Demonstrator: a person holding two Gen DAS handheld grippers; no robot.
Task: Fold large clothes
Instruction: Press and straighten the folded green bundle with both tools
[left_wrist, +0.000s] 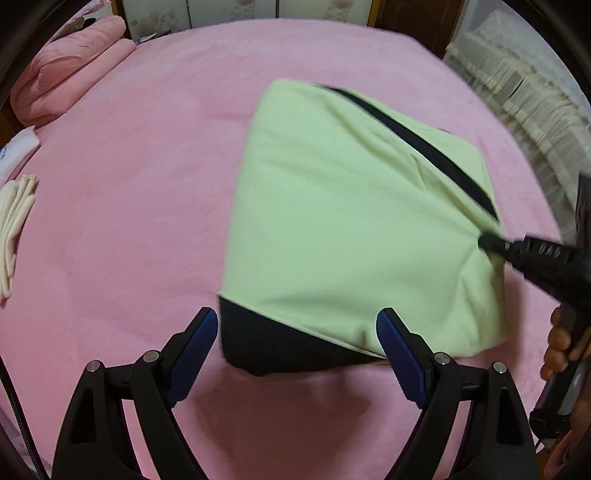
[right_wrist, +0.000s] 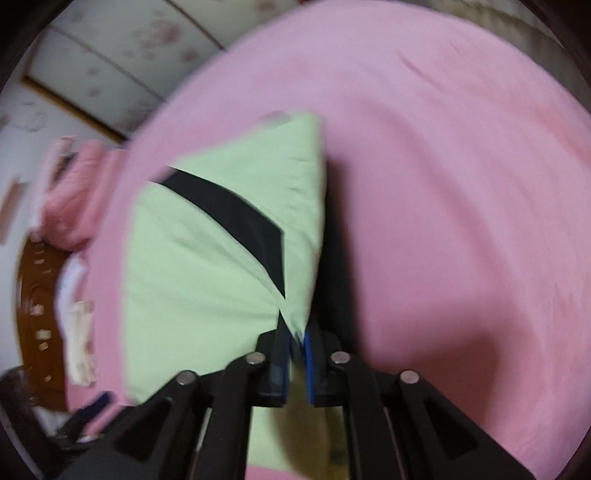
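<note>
A light green garment (left_wrist: 332, 229) with a black stripe and a black lower part lies folded on the pink bed (left_wrist: 129, 184). My left gripper (left_wrist: 297, 325) is open and empty, its blue pads just at the garment's near black edge. My right gripper (left_wrist: 484, 242) comes in from the right and is shut on the garment's right edge, lifting it so the cloth bunches. In the right wrist view the garment (right_wrist: 207, 258) is pinched between the shut blue pads of the right gripper (right_wrist: 295, 332); that view is blurred.
Folded pink bedding (left_wrist: 70, 62) lies at the bed's far left corner. A folded cream cloth (left_wrist: 14, 229) lies at the left edge. White lace fabric (left_wrist: 517, 92) hangs beyond the right side. A wooden headboard (right_wrist: 37, 314) shows at the left in the right wrist view.
</note>
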